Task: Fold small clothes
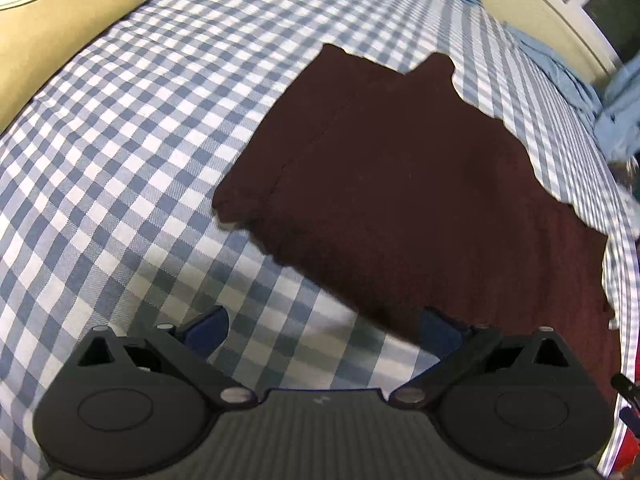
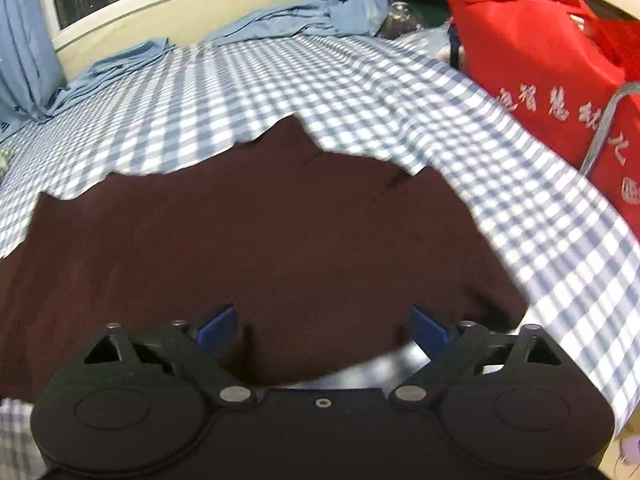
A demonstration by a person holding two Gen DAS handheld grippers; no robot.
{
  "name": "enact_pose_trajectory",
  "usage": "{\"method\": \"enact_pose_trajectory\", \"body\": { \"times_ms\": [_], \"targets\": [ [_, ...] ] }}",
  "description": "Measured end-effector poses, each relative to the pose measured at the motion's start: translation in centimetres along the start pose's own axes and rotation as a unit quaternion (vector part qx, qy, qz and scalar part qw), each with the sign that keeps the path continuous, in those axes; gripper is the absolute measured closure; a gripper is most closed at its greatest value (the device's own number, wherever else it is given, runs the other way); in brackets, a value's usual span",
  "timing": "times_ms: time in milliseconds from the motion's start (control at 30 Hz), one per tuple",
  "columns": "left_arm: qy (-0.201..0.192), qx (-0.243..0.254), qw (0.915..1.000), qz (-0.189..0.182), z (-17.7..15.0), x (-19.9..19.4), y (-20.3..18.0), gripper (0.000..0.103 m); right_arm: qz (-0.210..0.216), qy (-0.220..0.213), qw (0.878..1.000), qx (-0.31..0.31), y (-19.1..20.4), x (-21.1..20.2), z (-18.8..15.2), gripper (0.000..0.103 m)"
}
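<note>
Both jaws are spread and empty — the left gripper is held over checked sheet beside the dark maroon garment, spread toward one o'clock, the right gripper over its cloth — one fold is seen, more is judged left.

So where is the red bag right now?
The red bag sits at the upper right of the right wrist view, just past the edge of the checked sheet, to the right of the dark garment.
</note>
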State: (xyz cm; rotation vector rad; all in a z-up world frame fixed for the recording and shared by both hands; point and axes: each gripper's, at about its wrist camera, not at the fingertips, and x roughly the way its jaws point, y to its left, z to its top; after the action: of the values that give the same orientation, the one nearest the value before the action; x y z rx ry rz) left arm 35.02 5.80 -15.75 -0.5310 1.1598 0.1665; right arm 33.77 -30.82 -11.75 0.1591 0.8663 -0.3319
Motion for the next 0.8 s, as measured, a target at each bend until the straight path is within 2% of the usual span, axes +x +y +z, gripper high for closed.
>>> {"method": "enact_pose_trajectory", "body": {
  "times_ms": [167, 300, 367, 400, 467, 567, 667, 800],
  "targets": [
    [-0.007, -0.027, 0.9994, 0.019, 0.4, 0.8, -0.6, 0.001, -0.003, 0.018, 0.999, -0.043, -3.0, 3.5, 3.2, 0.026],
    [-0.010, -0.047, 0.9984, 0.029, 0.3, 1.4, -1.2, 0.001, -0.018, 0.062, 0.997, -0.049, -4.9, 7.2, 4.8, 0.034],
    [-0.013, -0.051, 0.9980, 0.034, 0.0, 1.4, -1.6, 0.001, -0.011, 0.085, 0.996, -0.028, -5.9, 8.8, 5.2, 0.048],
    [-0.014, -0.052, 0.9979, 0.036, -0.1, 1.4, -1.8, 0.001, -0.006, 0.097, 0.995, -0.017, -6.3, 9.3, 5.2, 0.051],
    [-0.017, -0.054, 0.9978, 0.036, -0.5, 1.2, -2.0, 0.001, 0.008, 0.114, 0.993, 0.005, -7.0, 10.0, 5.2, 0.073],
    [-0.017, -0.055, 0.9975, 0.041, -1.0, 1.2, -2.2, 0.001, 0.027, 0.120, 0.992, 0.011, -7.1, 9.9, 4.9, 0.098],
    [-0.010, -0.061, 0.9974, 0.038, -1.0, 1.4, -2.1, 0.001, 0.030, 0.106, 0.994, -0.015, -6.8, 8.6, 4.2, 0.100],
    [-0.009, -0.050, 0.9982, 0.031, -0.6, 1.7, -2.2, 0.001, 0.024, 0.091, 0.996, -0.007, -7.8, 6.4, 3.1, 0.101]
  ]
}}
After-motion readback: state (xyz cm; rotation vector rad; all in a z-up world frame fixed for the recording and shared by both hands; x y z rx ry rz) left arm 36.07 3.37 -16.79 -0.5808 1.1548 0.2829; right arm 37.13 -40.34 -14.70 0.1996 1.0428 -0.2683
